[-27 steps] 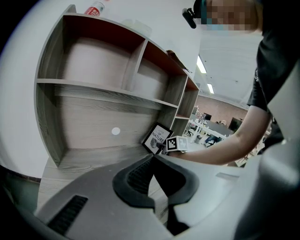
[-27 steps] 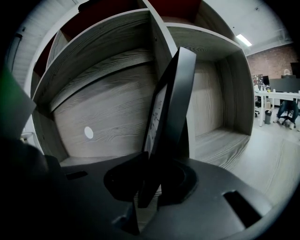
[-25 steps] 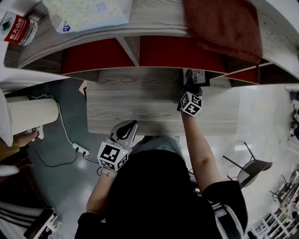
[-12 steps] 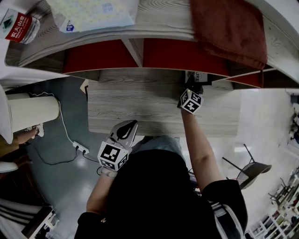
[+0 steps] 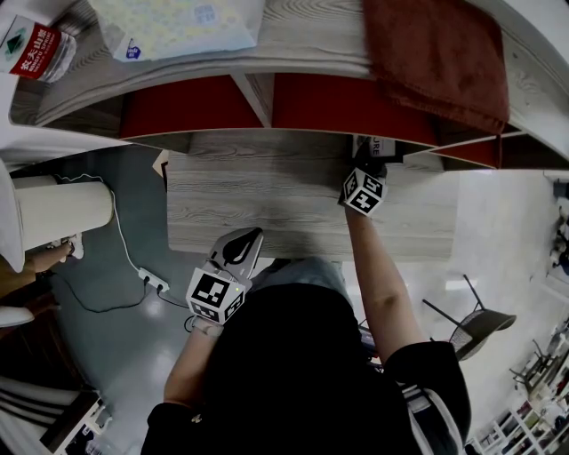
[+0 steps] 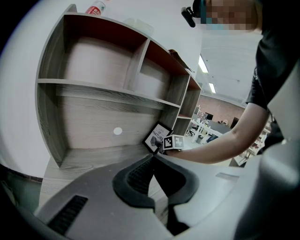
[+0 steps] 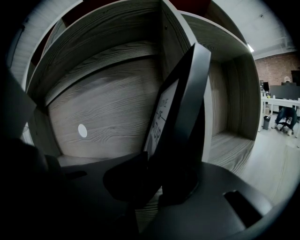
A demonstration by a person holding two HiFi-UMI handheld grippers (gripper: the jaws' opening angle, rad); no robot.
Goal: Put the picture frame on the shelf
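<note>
The black picture frame (image 7: pixel 176 122) with a white print stands upright on the lower board of the wooden shelf (image 5: pixel 267 204), against the vertical divider. Its top shows under the upper shelf (image 5: pixel 378 145), and it appears small and far off in the left gripper view (image 6: pixel 156 136). My right gripper (image 5: pixel 366 162) reaches into the shelf with the frame's lower edge between its jaws (image 7: pixel 159 174). The jaws have just been opening and no longer look pressed on the frame. My left gripper (image 5: pixel 249 238) hangs at the table's front edge, shut on nothing (image 6: pixel 153 157).
On the shelf's top lie a dark red towel (image 5: pixel 436 53), a packet of tissues (image 5: pixel 173 27) and a water bottle (image 5: pixel 36 53). A white cylinder (image 5: pixel 62 218) and a power strip (image 5: pixel 153 284) are at the left, a chair (image 5: pixel 480 320) at the right.
The right gripper has edged a little deeper under the upper shelf, and less of the frame's print shows. The left gripper has not moved.
</note>
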